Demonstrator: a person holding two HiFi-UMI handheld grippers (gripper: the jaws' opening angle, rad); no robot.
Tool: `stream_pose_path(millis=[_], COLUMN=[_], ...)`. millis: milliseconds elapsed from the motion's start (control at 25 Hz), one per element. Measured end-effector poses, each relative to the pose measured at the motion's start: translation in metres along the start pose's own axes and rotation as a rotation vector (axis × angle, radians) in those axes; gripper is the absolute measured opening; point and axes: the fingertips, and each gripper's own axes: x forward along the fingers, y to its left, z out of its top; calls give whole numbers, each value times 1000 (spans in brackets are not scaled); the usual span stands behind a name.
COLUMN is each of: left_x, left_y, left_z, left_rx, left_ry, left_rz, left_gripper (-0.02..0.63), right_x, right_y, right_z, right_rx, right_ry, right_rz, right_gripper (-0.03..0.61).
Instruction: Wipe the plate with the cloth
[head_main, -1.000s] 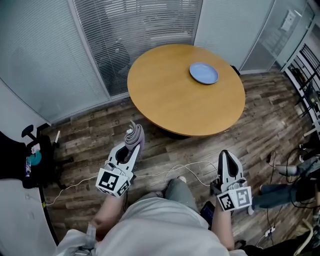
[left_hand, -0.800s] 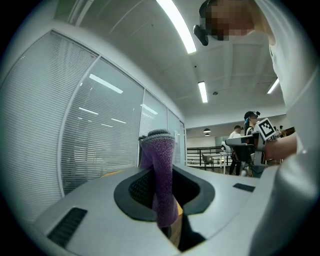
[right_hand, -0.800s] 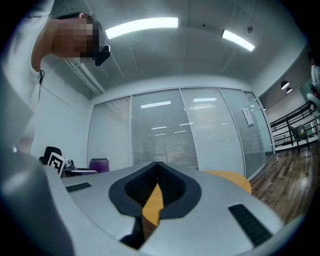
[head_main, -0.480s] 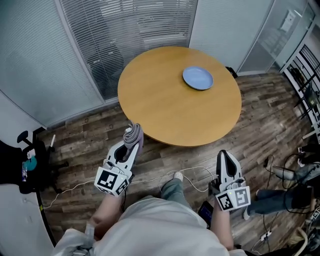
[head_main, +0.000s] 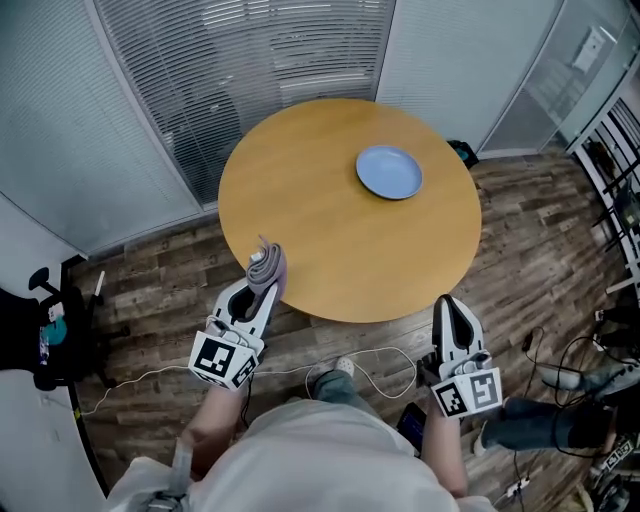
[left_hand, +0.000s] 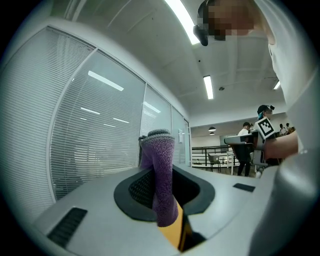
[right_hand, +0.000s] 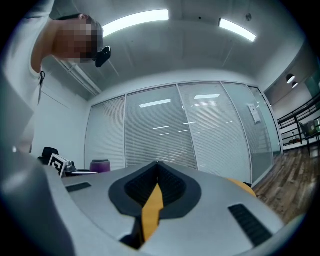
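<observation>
The blue plate (head_main: 390, 172) lies flat on the round wooden table (head_main: 330, 250), toward the 1 o'clock part of its top, with bare wood all round it. The purple cloth (head_main: 270, 263) is well apart from the plate, at the table's 7 o'clock rim in the head view. We have it in our left gripper (head_main: 265, 284), whose jaws are clamped on its lower part. In the left gripper view the cloth (left_hand: 159, 170) stands upright out of the pinch, its folded top edged in grey, and the left gripper (left_hand: 161, 200) shows no gap beside the fabric.

Our right gripper (head_main: 447, 304) sits off the table's 5 o'clock rim, over the floor, and carries nothing. In the right gripper view the right gripper (right_hand: 157, 175) has its jaws pressed together, the black pads meeting in a line. The cloth (right_hand: 100, 165) shows small at 9 o'clock there.

Around the table runs a wood-plank floor (head_main: 530, 250). A white cable (head_main: 380, 360) loops over it at the table's 6 o'clock, close to our shoe (head_main: 344, 367). Slatted blinds (head_main: 260, 60) behind glass stand from 11 to 12 o'clock, and a black chair (head_main: 40, 330) sits at the 9 o'clock edge of the head view.
</observation>
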Motion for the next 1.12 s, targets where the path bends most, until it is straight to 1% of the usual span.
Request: stream_pose_path(millis=[240, 560, 720, 960, 1120], left_x=[41, 69, 80, 97, 101], left_y=[-1, 10, 14, 16, 21], left_z=[2, 6, 2, 2, 3], left_rx=[0, 11, 5, 17, 23], left_ry=[13, 6, 7, 19, 20], left_rz=[45, 139, 190, 192, 187], left_gripper=[71, 71, 71, 71, 71], right_x=[34, 79, 96, 117, 124], right_y=[-41, -75, -92, -110, -109], right_z=[-4, 2, -2, -4, -4], right_rx=[27, 35, 38, 45, 56], right_ry=[18, 7, 18, 19, 7], right_rz=[42, 121, 154, 161, 160], right_gripper=[20, 20, 20, 20, 20])
